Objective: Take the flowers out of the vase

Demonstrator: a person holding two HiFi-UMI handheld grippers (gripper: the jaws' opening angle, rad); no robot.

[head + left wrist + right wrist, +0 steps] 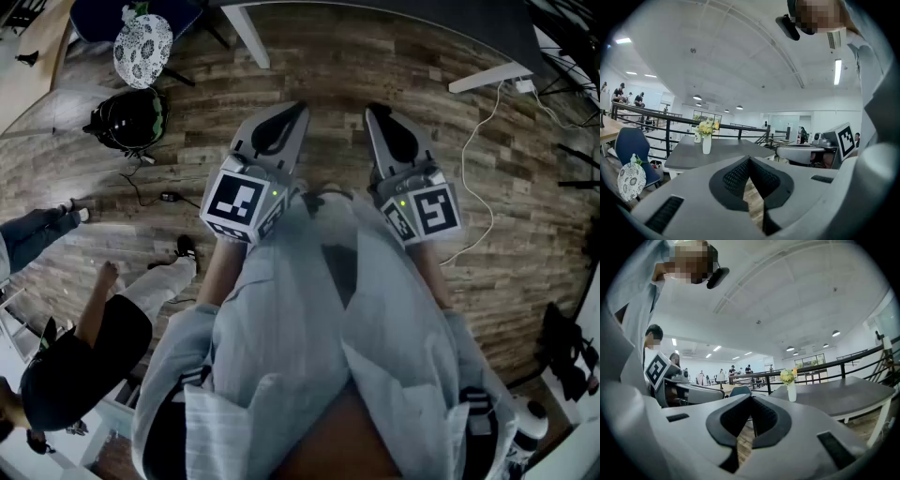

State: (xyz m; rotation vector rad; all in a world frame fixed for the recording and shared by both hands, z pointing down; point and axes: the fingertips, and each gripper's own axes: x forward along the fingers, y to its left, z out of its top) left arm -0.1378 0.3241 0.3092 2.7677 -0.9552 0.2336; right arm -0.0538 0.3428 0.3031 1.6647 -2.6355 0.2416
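A small white vase (pixel 707 144) with yellow and white flowers (pixel 707 127) stands on a grey table (pixel 726 152), far ahead of both grippers. In the right gripper view the vase (pixel 791 392), the flowers (pixel 788 376) and the table (pixel 839 394) show to the right of the jaws. My left gripper (pixel 750 161) is shut with nothing in it. My right gripper (pixel 751 400) is shut and empty too. In the head view the left gripper (pixel 292 111) and the right gripper (pixel 377 112) are side by side over the wood floor, close to my body.
A blue chair (pixel 629 143) with a white patterned bag (pixel 631 180) stands left of the table. On the floor lie a black bag (pixel 129 120) and a white cable (pixel 483 159). A person (pixel 84 347) sits at my lower left. A black railing (pixel 656 119) runs behind the table.
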